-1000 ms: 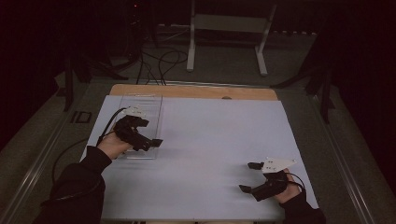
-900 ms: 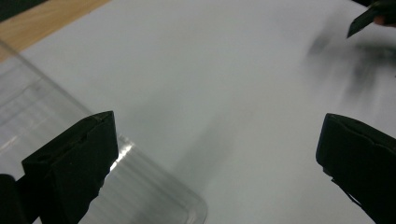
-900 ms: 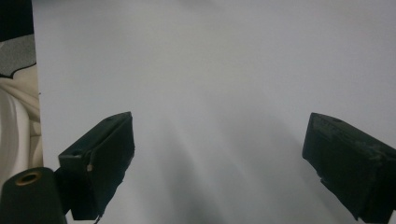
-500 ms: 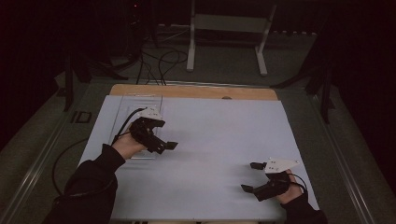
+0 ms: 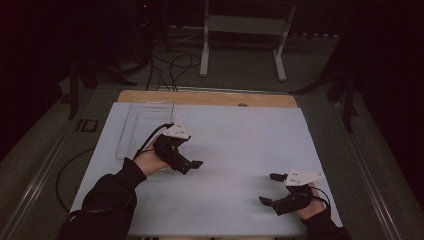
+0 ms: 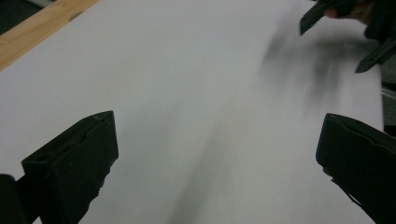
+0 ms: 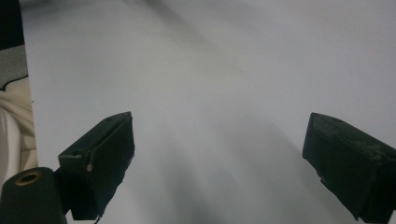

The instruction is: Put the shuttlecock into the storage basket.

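Hovering over white sheet (image 5: 225, 150) on counter (image 5: 200, 98), no task thing evident. Left tongs (image 5: 192, 165) at nine o'clock, jaws apart, empty; clear tray (image 5: 142, 125) behind. Right tongs (image 5: 272, 189) at five o'clock, apart, empty. Likely idle; next move unclear.

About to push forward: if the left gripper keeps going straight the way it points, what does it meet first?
Probably the right gripper, seen far ahead past the open left gripper; between them lies bare white sheet. Depth unclear.
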Motion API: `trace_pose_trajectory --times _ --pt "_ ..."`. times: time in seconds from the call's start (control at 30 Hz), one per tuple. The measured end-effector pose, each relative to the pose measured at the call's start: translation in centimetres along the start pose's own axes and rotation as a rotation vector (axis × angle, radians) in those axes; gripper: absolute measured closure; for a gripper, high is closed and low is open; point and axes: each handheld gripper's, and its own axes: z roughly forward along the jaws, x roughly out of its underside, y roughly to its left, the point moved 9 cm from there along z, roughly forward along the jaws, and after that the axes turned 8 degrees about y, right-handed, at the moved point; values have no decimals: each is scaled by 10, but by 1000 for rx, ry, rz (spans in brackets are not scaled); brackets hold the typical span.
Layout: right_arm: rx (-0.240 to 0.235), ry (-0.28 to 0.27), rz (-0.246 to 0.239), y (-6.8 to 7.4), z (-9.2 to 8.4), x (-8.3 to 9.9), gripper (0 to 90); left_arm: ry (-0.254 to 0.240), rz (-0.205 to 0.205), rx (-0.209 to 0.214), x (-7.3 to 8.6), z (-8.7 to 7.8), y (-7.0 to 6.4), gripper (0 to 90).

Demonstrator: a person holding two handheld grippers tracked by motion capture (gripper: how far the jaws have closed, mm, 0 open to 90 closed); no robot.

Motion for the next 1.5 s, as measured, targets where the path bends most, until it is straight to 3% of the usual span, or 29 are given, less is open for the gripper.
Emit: trace_pose_trajectory --times 0.2,0.6,0.97,1.13,1.27,1.5 --pt "-2 2 -2 1 1 -1 90 8 16 12 3 8 -9 0" --pt "-16 3 -10 3 3 -3 90 21 72 74 19 23 -34 0" --pt "-18 -10 -16 5 1 -4 90 39 39 107 48 27 -43 0" --pt "-24 -8 -16 5 2 -4 90 67 45 123 63 28 -46 0" --pt "-27 -6 -17 6 2 -4 90 56 22 127 71 27 -45 0" --pt "-38 -6 -9 6 3 -3 90 96 22 105 87 25 -43 0"
